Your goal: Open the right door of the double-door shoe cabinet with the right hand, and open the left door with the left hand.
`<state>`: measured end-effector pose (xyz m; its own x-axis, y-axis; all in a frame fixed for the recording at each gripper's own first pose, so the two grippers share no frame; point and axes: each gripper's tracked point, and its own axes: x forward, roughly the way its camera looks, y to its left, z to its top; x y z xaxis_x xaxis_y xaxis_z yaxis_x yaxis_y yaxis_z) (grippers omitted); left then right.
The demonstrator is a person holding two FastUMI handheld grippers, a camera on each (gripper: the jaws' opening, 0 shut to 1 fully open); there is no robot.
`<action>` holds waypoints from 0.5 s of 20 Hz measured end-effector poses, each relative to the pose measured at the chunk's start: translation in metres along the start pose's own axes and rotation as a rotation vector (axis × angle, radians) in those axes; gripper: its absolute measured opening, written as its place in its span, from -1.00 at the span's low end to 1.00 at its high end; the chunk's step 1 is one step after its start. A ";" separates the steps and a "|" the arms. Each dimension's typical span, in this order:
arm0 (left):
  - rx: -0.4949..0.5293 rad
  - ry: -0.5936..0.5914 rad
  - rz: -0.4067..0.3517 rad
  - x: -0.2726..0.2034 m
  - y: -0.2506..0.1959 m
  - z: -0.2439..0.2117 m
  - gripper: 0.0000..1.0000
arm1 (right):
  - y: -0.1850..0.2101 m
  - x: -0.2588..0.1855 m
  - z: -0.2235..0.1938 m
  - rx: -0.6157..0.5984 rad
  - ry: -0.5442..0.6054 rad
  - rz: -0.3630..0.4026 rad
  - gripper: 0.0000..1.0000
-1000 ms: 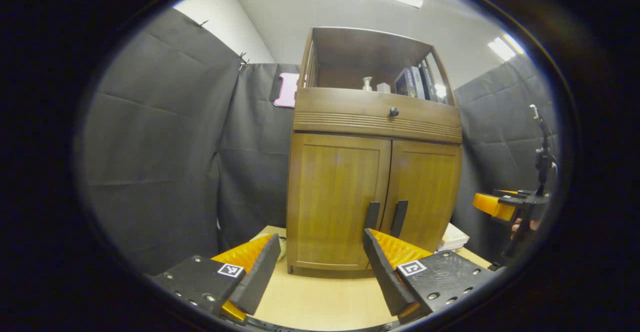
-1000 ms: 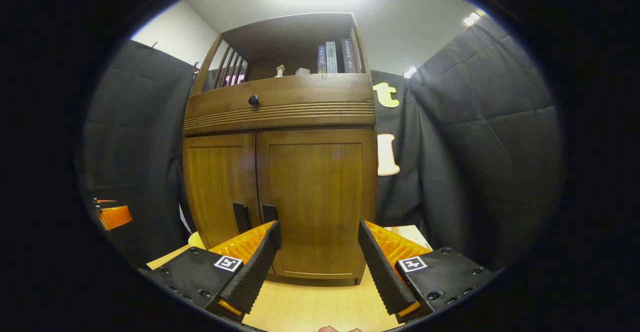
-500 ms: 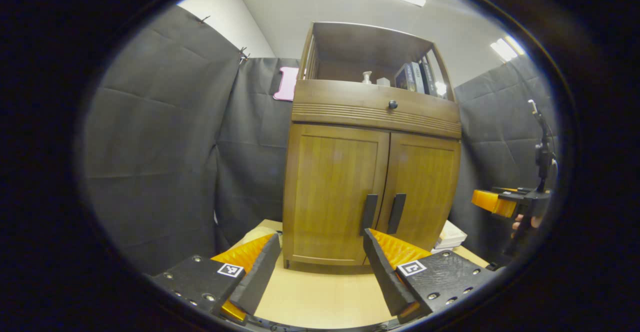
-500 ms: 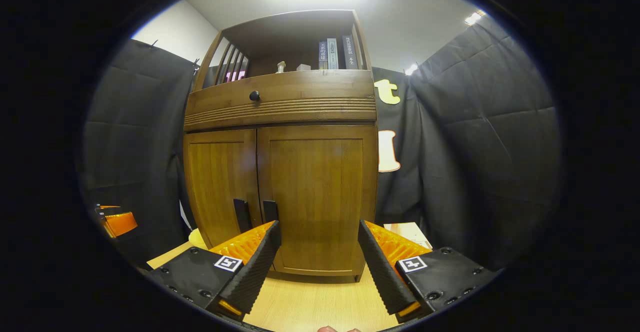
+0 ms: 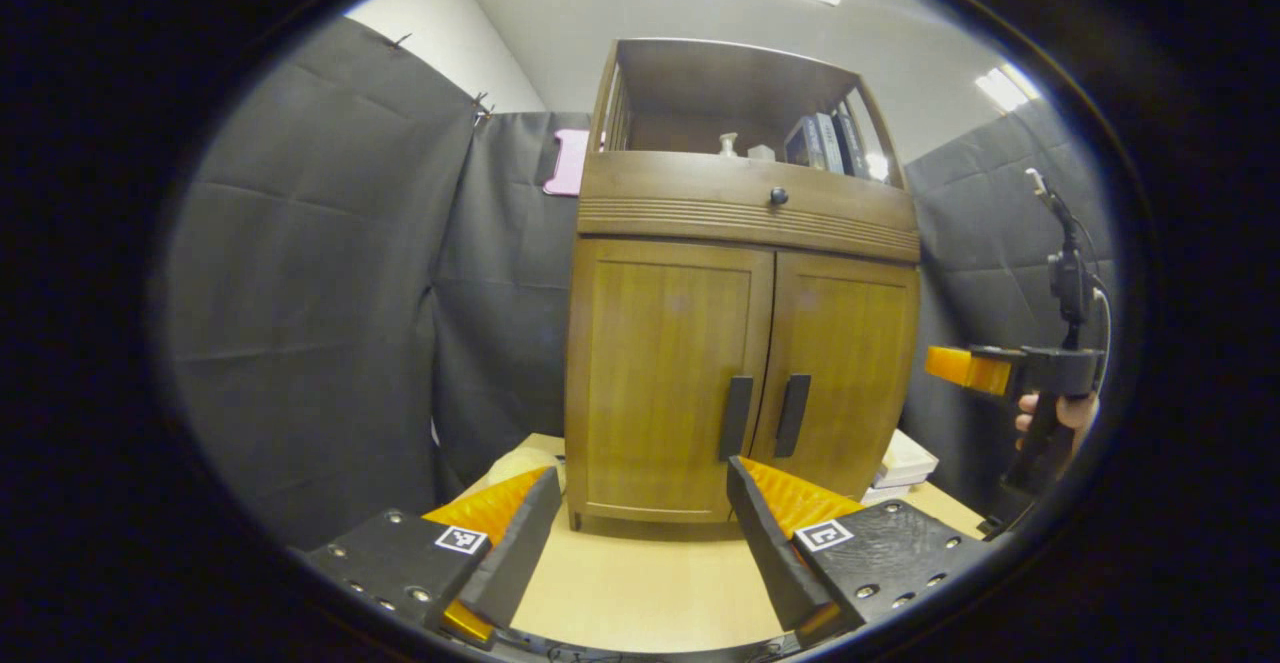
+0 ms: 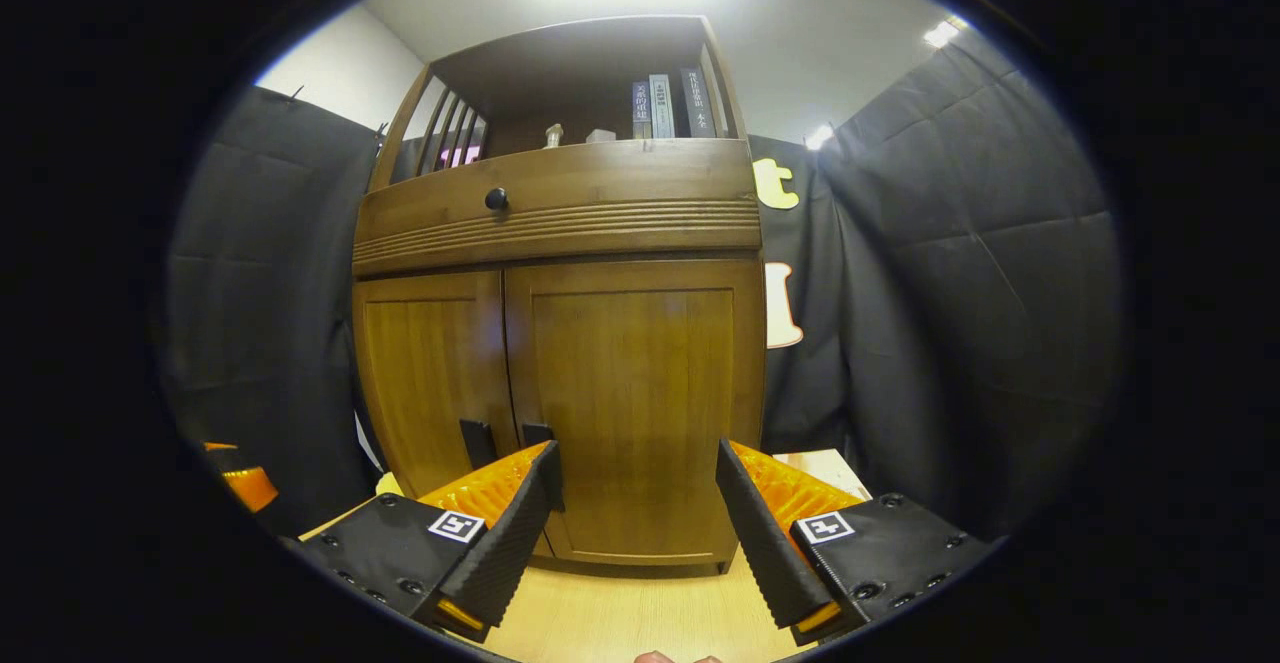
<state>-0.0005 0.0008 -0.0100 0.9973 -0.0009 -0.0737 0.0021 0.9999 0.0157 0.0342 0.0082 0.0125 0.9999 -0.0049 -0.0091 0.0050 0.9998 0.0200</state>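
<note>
Left gripper view has the shoe cabinet point(image 5: 740, 343) standing on the table point(image 5: 640, 583) with both doors closed, the left door point(image 5: 665, 378) and right door point(image 5: 850, 373) meeting at two dark handles point(image 5: 737, 417). Left gripper point(image 5: 640, 533) hangs near the front, fingers spread wide, nothing between them. Right gripper point(image 6: 635, 518) faces the right door, spread apart too, holding nothing.

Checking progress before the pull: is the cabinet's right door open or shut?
Shut. The right door lies flush beside the left door, with the right gripper open, short of its handle.
</note>
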 end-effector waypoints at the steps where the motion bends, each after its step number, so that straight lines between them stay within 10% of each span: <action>1: -0.003 0.011 0.007 0.001 0.001 0.000 0.93 | 0.002 0.007 0.003 -0.004 -0.004 0.003 0.94; 10: -0.021 0.038 0.068 0.002 0.007 -0.007 0.93 | 0.047 0.064 0.002 -0.055 -0.013 0.081 0.94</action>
<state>0.0012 0.0080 -0.0168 0.9915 0.0673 -0.1112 -0.0675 0.9977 0.0015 0.0987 0.0550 0.0149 0.9971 0.0757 0.0031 -0.0756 0.9965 -0.0345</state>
